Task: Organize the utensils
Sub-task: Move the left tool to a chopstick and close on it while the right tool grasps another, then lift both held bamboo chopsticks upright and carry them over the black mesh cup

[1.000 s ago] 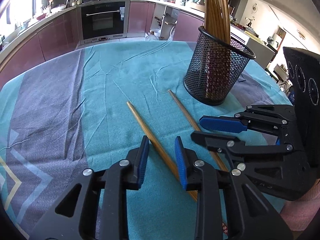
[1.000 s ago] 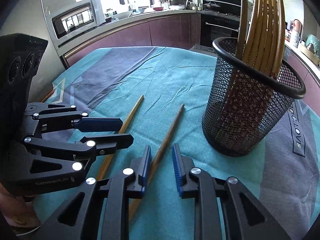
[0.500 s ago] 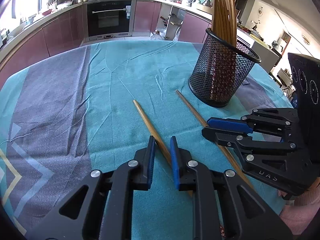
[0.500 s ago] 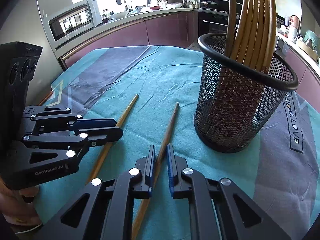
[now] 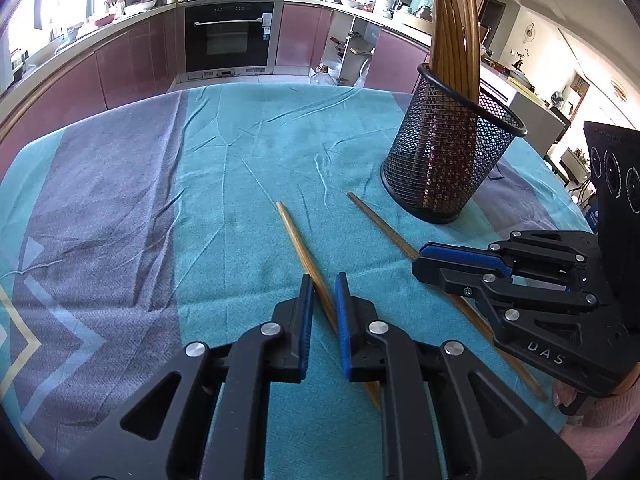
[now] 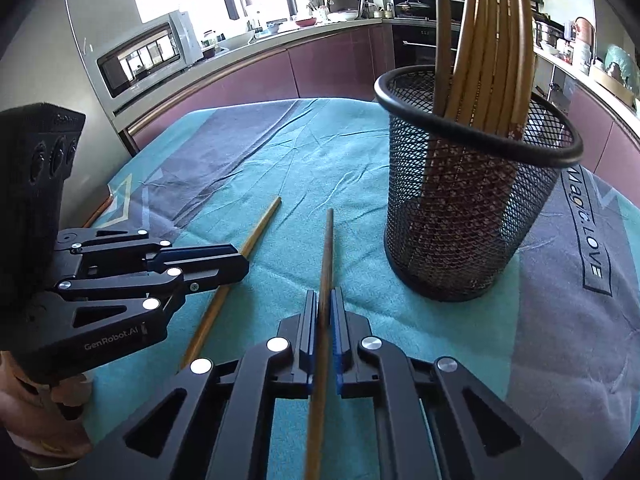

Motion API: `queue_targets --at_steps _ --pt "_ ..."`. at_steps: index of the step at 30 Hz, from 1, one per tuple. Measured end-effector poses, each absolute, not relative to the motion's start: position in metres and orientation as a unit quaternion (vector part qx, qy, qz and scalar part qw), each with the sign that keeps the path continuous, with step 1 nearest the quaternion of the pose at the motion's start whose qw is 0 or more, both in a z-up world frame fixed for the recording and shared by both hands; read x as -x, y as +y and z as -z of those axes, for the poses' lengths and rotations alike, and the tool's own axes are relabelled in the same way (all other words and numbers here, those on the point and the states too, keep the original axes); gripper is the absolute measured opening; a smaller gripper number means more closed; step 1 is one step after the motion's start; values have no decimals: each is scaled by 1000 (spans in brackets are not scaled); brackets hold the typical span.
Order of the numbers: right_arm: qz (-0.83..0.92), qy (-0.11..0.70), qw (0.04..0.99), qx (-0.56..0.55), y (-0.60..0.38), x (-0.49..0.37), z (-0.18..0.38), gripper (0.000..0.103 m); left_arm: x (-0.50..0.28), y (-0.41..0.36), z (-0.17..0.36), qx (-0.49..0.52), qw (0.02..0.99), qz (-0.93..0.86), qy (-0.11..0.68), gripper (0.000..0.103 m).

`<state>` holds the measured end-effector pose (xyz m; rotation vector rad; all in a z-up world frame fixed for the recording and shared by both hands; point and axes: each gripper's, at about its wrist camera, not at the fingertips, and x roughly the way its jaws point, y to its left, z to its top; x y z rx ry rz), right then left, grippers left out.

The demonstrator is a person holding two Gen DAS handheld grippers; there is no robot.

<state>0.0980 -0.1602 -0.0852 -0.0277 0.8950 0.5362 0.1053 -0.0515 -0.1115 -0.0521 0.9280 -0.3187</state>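
Two wooden chopsticks lie on the teal cloth. My left gripper [image 5: 321, 282] straddles the left chopstick [image 5: 298, 236]; its jaws are narrow but a gap still shows on each side of the stick. My right gripper [image 6: 324, 300] is shut on the right chopstick [image 6: 327, 248], which runs straight out between its pads. The right gripper shows in the left wrist view [image 5: 448, 260], and the left gripper shows in the right wrist view [image 6: 208, 266]. A black mesh holder [image 5: 448, 160] [image 6: 460, 216] with several chopsticks upright in it stands just beyond, to the right.
The table is covered by a teal and grey cloth [image 5: 160, 200]. Kitchen cabinets and an oven [image 5: 230, 36] line the far wall. A microwave [image 6: 148, 56] sits on the counter to the left in the right wrist view.
Both grippers have closed in over the chopsticks. The right one has shut onto its chopstick; the left one has narrowed around the other. Both views have moved slightly nearer the mesh holder.
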Motion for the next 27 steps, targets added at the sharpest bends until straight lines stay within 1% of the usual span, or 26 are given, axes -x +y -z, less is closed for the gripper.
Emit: queue_targets --at_steps 4,10,12,14,18,22,23,24,25,27 --pt "-263 422 868 2 -167 -93 79 5 -102 -53 110 27 881 158 444 7" --pt "-271 419 866 -13 -174 -90 76 5 -98 -54 111 22 881 159 446 7" --pt "-272 422 865 -9 -173 -90 78 5 -99 -55 112 20 879 161 448 8" --pt "-268 430 863 -1 -170 -91 82 5 -100 -56 113 12 878 158 452 13" --pt "-258 436 862 11 -163 -94 88 10 -101 -60 114 -2 879 158 451 13" --pt "-246 425 870 54 -150 -92 88 11 -102 -63 114 -14 880 156 449 13" --pt "-246 424 870 59 -149 -93 88 10 -102 -64 114 -16 880 155 448 13" --pt "-246 423 870 61 -148 -93 88 7 -102 -64 114 -17 881 153 448 11" --pt "-250 425 869 54 -149 -94 88 5 -102 -64 114 -17 881 151 447 9" --pt "-251 426 868 44 -152 -94 88 5 -101 -63 113 -12 881 150 448 9"
